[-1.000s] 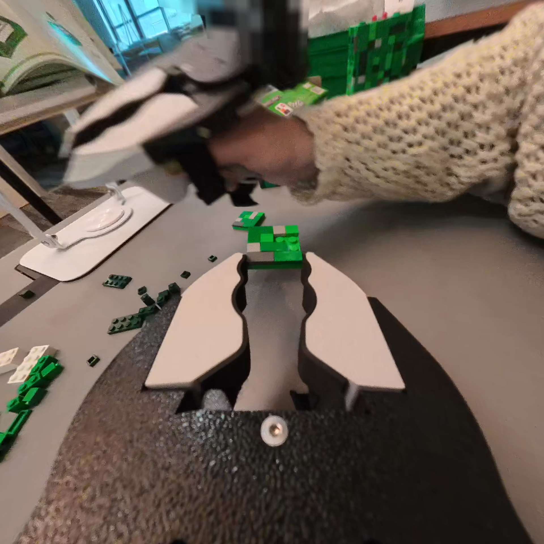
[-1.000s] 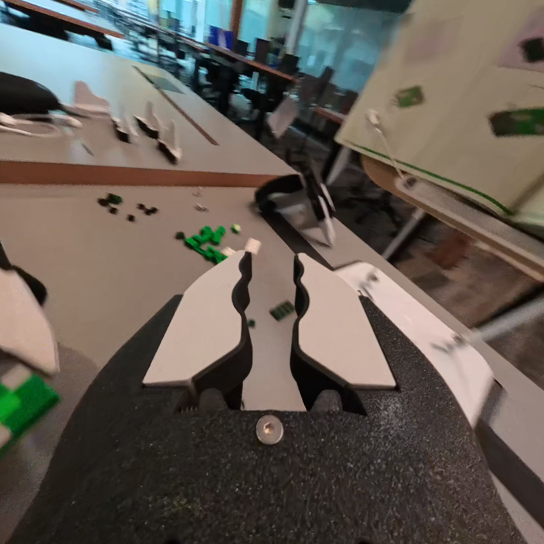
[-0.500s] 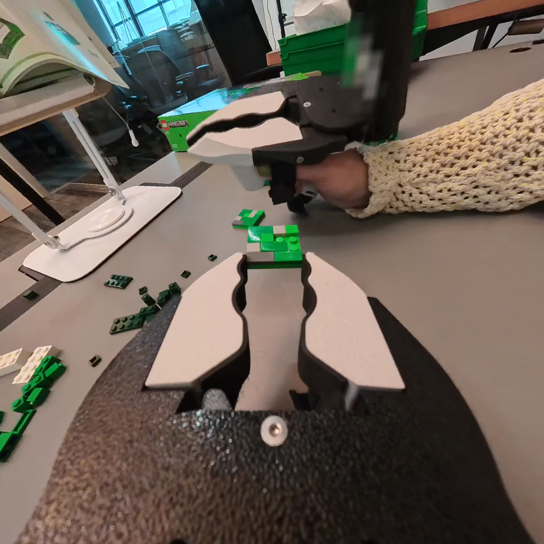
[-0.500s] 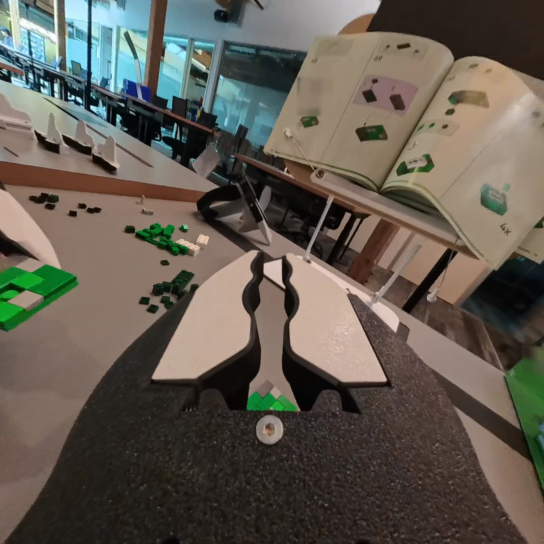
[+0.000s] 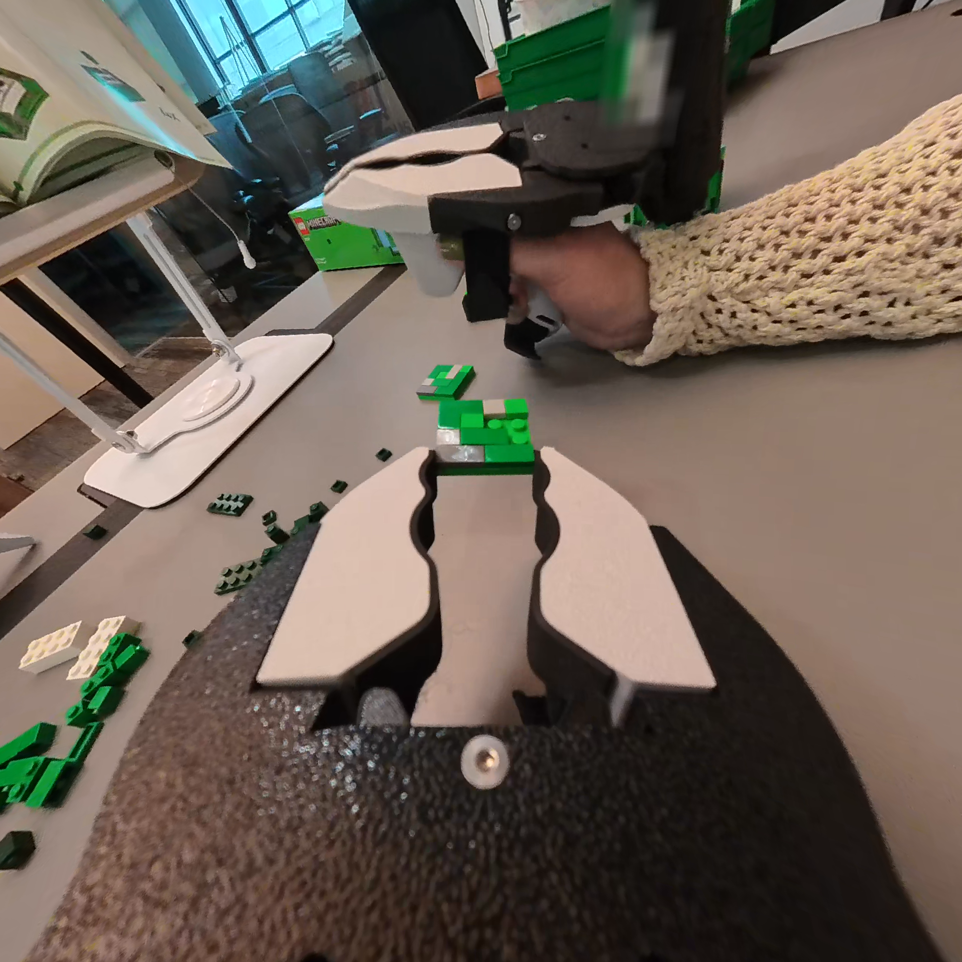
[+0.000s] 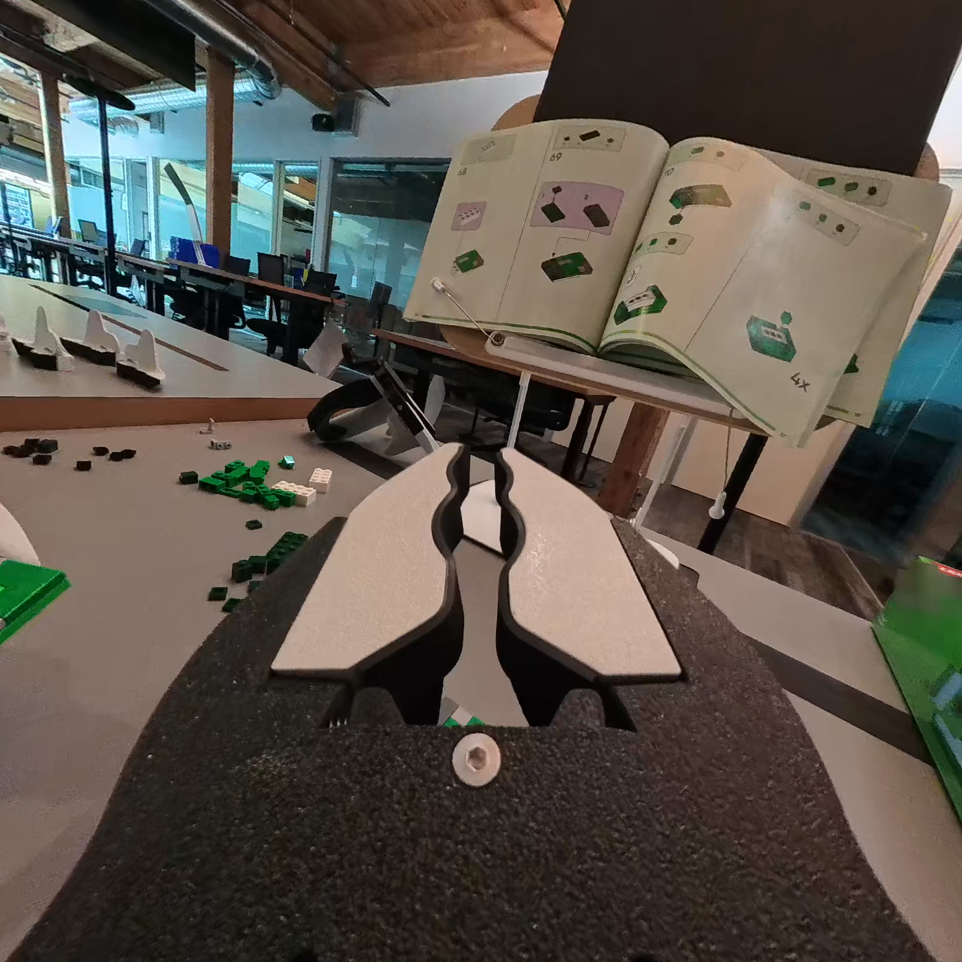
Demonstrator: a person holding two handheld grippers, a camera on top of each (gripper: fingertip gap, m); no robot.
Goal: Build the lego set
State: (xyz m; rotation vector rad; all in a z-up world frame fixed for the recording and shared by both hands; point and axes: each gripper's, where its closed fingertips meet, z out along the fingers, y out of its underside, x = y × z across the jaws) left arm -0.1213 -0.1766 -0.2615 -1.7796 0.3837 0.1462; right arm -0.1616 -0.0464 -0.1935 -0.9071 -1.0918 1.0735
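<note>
- The green tiled plate assembly (image 5: 486, 434) lies flat on the grey table (image 5: 729, 520), its near edge set between the tips of the left gripper (image 5: 485, 460); the jaws stand about as wide as the plate, and whether they pinch it or only bracket it I cannot tell.
- A smaller tiled square (image 5: 446, 381) lies just beyond it, apart from it.
- The right gripper (image 6: 481, 460) is lifted off the table with its jaws narrow, a slim gap between them and nothing in it; it points at the open instruction booklet (image 6: 676, 250) on its stand.
- Loose dark green pieces (image 5: 234, 572) lie to the left, with bright green bricks (image 6: 239, 481) and white bricks (image 6: 302, 492) farther off.
- Judging by this, the step in hand is checking the booklet while the left gripper steadies the assembly.
- The next move likely calls for the right gripper to open, drop to the loose pieces, pick the one needed and press it onto the plate squarely, with the plate held firm.
</note>
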